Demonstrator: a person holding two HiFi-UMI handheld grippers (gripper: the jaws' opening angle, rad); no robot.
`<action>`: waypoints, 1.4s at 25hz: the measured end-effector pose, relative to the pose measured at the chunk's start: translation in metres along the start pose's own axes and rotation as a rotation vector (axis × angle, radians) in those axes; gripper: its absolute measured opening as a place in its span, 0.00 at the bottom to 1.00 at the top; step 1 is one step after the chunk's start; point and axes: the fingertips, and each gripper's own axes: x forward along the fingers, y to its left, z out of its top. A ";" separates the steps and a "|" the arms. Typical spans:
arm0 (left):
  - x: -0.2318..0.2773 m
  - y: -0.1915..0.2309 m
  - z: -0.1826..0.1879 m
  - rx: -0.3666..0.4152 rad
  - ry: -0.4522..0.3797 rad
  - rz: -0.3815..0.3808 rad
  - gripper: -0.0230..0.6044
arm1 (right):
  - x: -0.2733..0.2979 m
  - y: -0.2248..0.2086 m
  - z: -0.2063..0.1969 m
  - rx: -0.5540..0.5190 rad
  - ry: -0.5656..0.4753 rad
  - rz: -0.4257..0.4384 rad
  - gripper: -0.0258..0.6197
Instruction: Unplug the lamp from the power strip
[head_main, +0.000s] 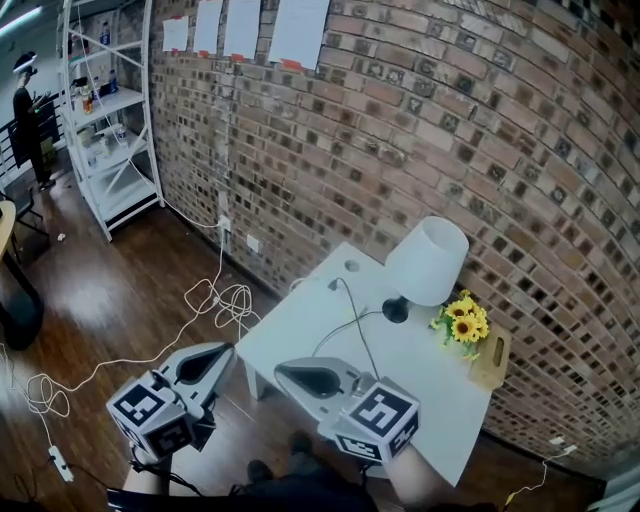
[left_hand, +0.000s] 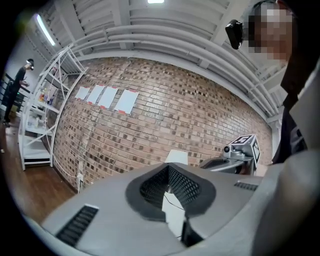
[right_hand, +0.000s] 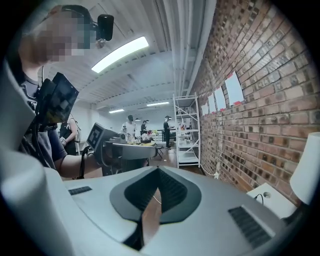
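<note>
A lamp with a white shade (head_main: 428, 260) and a black base (head_main: 395, 310) stands on a white table (head_main: 310, 330) against the brick wall. Its black cord (head_main: 352, 315) runs over the tabletop toward a hole near the wall. A white power strip (head_main: 59, 463) lies on the wooden floor at far left, on white cables. My left gripper (head_main: 228, 351) hovers off the table's left corner, shut and empty. Over the table's near edge my right gripper (head_main: 281, 370) is shut and empty too. In the gripper views, left gripper (left_hand: 169, 186) and right gripper (right_hand: 156, 187) hold nothing.
Sunflowers (head_main: 463, 321) and a wooden board (head_main: 492, 360) sit at the table's right end. Loose white cables (head_main: 222, 298) loop on the floor below a wall outlet (head_main: 224, 224). A white shelf rack (head_main: 108, 120) stands at back left, with a person (head_main: 27, 115) beyond it.
</note>
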 end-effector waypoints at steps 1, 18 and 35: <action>0.003 0.000 0.000 0.006 0.002 -0.006 0.07 | 0.000 -0.003 0.000 0.003 0.001 -0.004 0.04; 0.117 0.008 -0.006 -0.057 0.177 -0.041 0.07 | -0.002 -0.122 -0.031 0.121 -0.015 -0.068 0.04; 0.223 0.020 -0.049 0.070 0.334 -0.036 0.07 | -0.028 -0.222 -0.074 0.222 -0.030 -0.137 0.04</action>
